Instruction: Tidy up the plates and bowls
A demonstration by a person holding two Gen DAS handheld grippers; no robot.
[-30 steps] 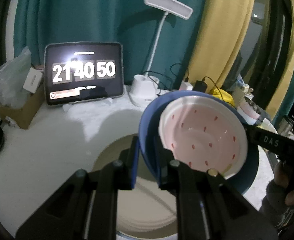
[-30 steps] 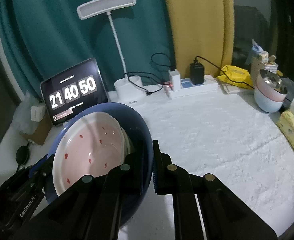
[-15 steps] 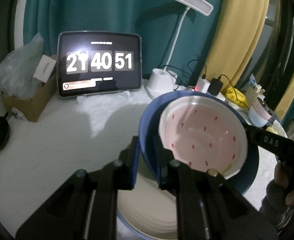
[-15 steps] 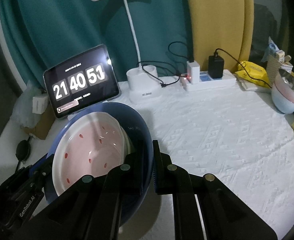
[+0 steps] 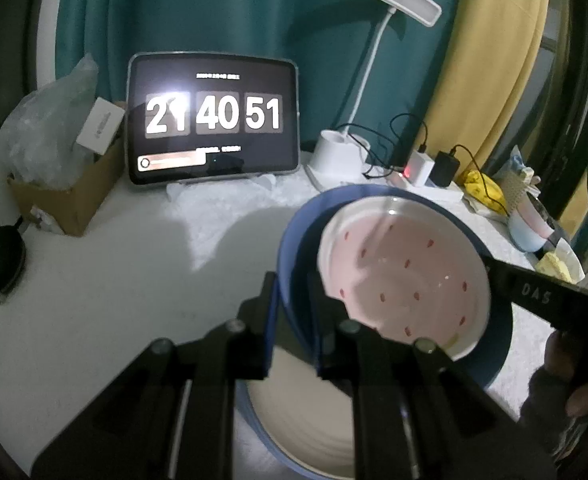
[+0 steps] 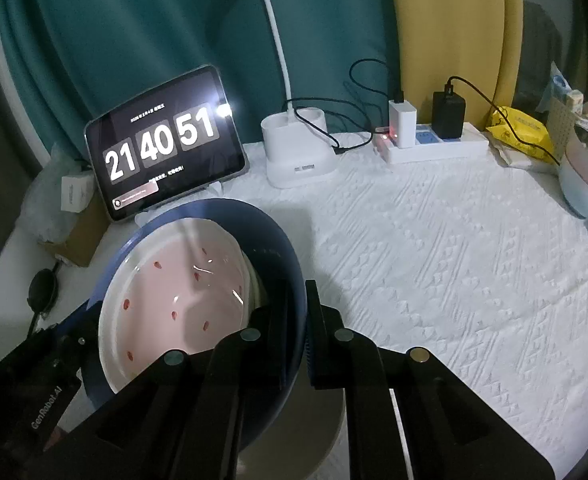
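Jaws of both our grippers, left (image 5: 292, 320) and right (image 6: 296, 332), pinch opposite rims of the blue bowl (image 5: 294, 240), held directly above the plate (image 5: 306, 420).

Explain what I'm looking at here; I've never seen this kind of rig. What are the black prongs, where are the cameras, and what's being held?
No robot here: a person holds a two-finger gripper in each hand, each with a fisheye camera looking along its fingers. The black prongs are those fingers. One picture comes from the left gripper, the other from the right gripper. Both are shut on opposite rims of a blue bowl with a pink dotted bowl nested inside. Beneath it, a cream plate lies on the white tablecloth. Behind stand a tablet clock, a desk lamp, a power strip and, at far right, more stacked bowls.
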